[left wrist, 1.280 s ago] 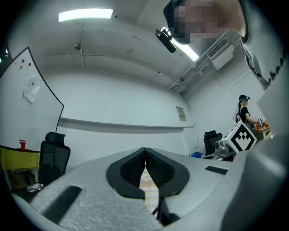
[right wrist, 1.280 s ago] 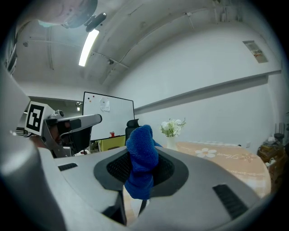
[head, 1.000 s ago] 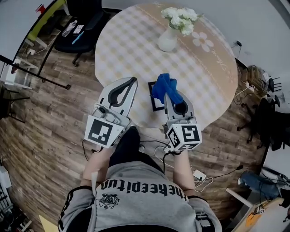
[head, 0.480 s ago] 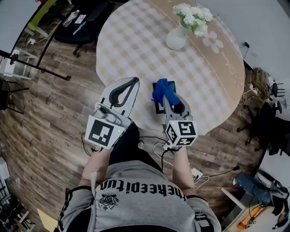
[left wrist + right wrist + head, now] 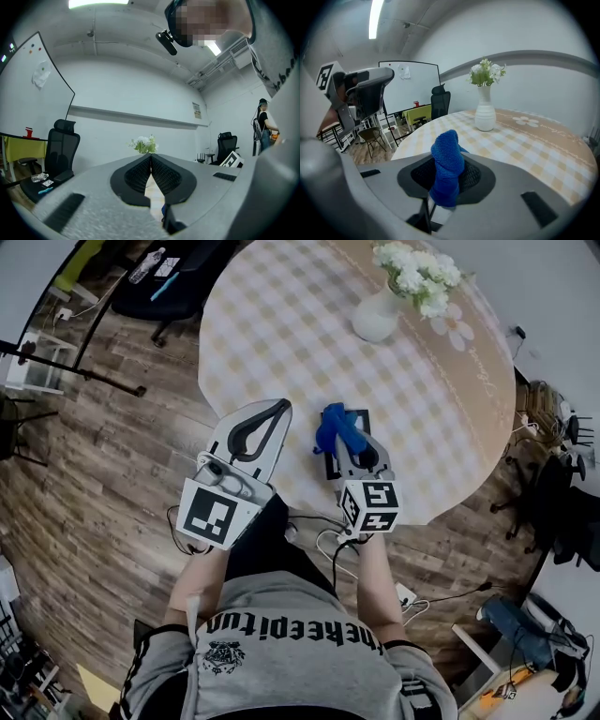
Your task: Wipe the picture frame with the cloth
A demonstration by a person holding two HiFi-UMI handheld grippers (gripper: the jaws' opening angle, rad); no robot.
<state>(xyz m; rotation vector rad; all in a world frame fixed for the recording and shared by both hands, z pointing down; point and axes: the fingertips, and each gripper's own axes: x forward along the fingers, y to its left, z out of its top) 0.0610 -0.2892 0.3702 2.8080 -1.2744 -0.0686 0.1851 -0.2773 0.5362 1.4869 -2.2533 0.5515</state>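
Note:
A blue cloth [image 5: 337, 428] is pinched in my right gripper [image 5: 345, 441], which is shut on it; the cloth [image 5: 447, 167] bulges up between the jaws in the right gripper view. Under the cloth a black picture frame [image 5: 330, 461] lies flat on the round checked table [image 5: 281, 343] near its front edge, mostly hidden by the cloth and gripper. My left gripper [image 5: 278, 407] hovers to the left of the frame with nothing in it, its jaws [image 5: 151, 157] shut tip to tip over the table's edge.
A white vase with white flowers [image 5: 380, 315] stands at the table's far side, seen as the vase [image 5: 484, 114] in the right gripper view. A black office chair [image 5: 178, 287] is beyond the table. Cables [image 5: 328, 545] lie on the wooden floor.
My right gripper with the cloth has drawn back a little toward me over the frame. The head view has shifted slightly. The left gripper has held its place.

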